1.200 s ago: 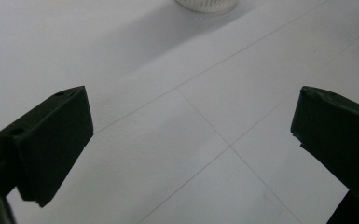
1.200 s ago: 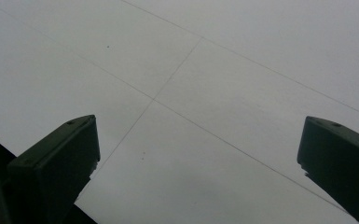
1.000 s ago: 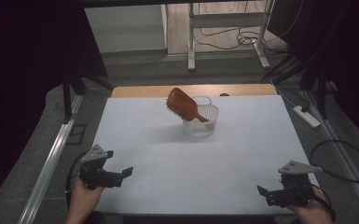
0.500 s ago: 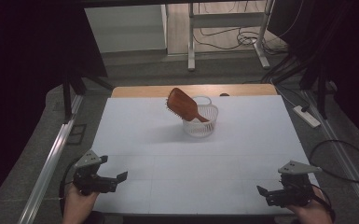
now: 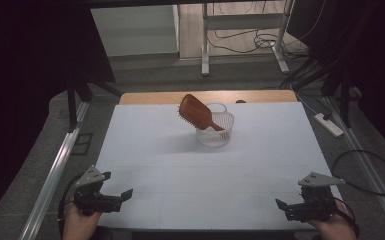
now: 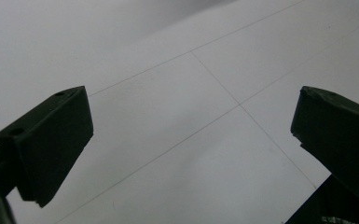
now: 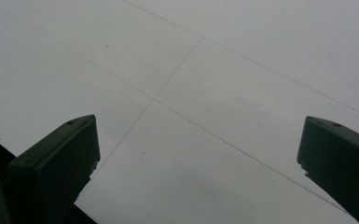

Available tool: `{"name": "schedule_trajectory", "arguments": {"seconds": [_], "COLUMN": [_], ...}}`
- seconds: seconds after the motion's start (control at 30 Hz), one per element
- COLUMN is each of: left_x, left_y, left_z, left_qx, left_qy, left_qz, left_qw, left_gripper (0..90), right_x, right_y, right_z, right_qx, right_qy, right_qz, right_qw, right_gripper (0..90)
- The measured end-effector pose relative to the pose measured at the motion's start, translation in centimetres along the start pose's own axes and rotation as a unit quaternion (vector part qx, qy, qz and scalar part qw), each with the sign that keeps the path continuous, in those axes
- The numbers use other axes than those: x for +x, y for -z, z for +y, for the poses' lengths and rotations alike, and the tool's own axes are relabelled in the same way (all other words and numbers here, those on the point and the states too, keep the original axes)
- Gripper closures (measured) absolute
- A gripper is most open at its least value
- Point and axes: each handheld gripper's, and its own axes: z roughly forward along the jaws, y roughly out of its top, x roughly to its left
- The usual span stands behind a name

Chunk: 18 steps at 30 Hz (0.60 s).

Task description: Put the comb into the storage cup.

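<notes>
Since the earlier frames the left gripper [image 5: 116, 195] has drawn back toward the near left corner of the table [image 5: 145, 150], while the right gripper [image 5: 286, 206] sits where it was at the near right corner; the hairbrush [image 5: 198, 112] and basket [image 5: 215, 131] have not shifted.

From the high view, the brown hairbrush rests in the clear wire basket at the far middle of the table, well apart from both grippers. Its long axis is tilted: the handle goes down into the basket toward the right, and the broad oval head sticks up and out over the rim toward the far left, bristles facing down and left. The table is covered by a pale sheet with faint grid lines, and a strip of bare wood shows along its far edge. Beyond it lie a grey floor, metal frame legs and loose cables, with a power strip [image 5: 329, 124] on the floor at the right. Each gripper is held in a hand [image 5: 77, 220], jaws spread and empty.

In the left gripper view, the two black jaws stand wide apart over the pale sheet, grasping nothing.

In the right gripper view, the jaws are likewise wide apart above the lined sheet, released and touching nothing.
</notes>
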Motion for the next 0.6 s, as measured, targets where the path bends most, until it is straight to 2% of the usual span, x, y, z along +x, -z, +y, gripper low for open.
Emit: {"name": "schedule_trajectory", "arguments": {"seconds": [0.6], "left_x": [0.1], "left_y": [0.8], "left_z": [-1.2], "left_qx": [0.008], "left_qy": [0.007], "left_qz": [0.01], "left_qw": [0.9999], "left_gripper": [0.0], "right_x": [0.0], "right_y": [0.0], "right_z": [0.0], "right_qx": [0.001], "right_qy": [0.0], "right_qz": [0.0], "right_qw": [1.0], "right_gripper": [0.0]}}
